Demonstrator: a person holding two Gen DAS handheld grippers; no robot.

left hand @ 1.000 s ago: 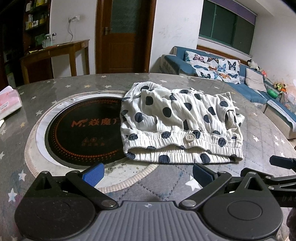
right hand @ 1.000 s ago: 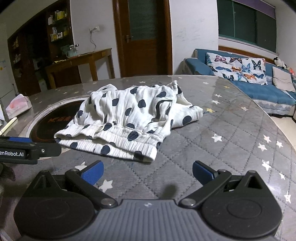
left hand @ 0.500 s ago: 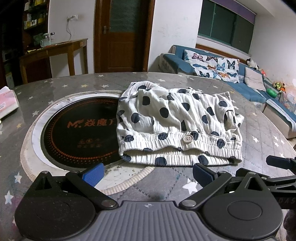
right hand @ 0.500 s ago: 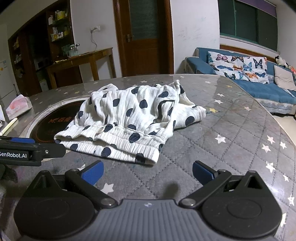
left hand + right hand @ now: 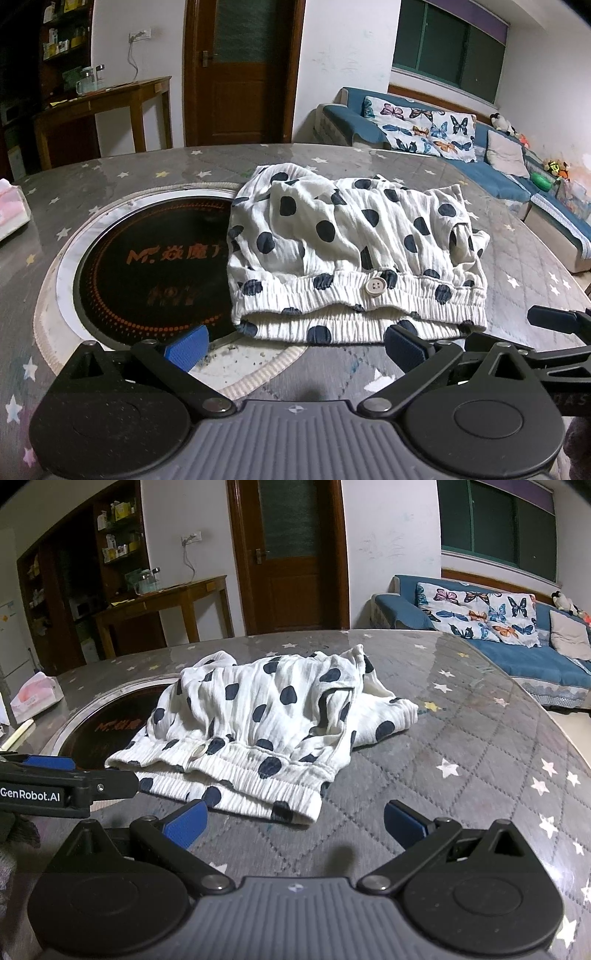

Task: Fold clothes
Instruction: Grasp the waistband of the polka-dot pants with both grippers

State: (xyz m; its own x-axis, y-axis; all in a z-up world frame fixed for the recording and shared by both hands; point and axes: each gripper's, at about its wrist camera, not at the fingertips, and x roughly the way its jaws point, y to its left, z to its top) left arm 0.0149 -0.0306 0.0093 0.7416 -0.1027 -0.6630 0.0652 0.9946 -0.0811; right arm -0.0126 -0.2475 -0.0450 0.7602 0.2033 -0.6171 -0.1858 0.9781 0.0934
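Observation:
White shorts with dark polka dots (image 5: 351,254) lie bunched on the round grey star-patterned table (image 5: 517,266), elastic waistband and a button toward me. They also show in the right wrist view (image 5: 258,720). My left gripper (image 5: 295,347) is open and empty, just short of the waistband edge. My right gripper (image 5: 295,823) is open and empty, close to the waistband's right corner. The left gripper's side shows in the right wrist view (image 5: 66,786), at the shorts' left end.
A black induction hob (image 5: 147,266) is set in the table centre, partly under the shorts. A pink tissue pack (image 5: 11,214) lies at the table's left edge. A blue sofa (image 5: 480,158), a wooden side table (image 5: 110,110) and a door stand behind.
Both grippers have moved closer to the shorts' waistband and stay open. The shorts have not moved.

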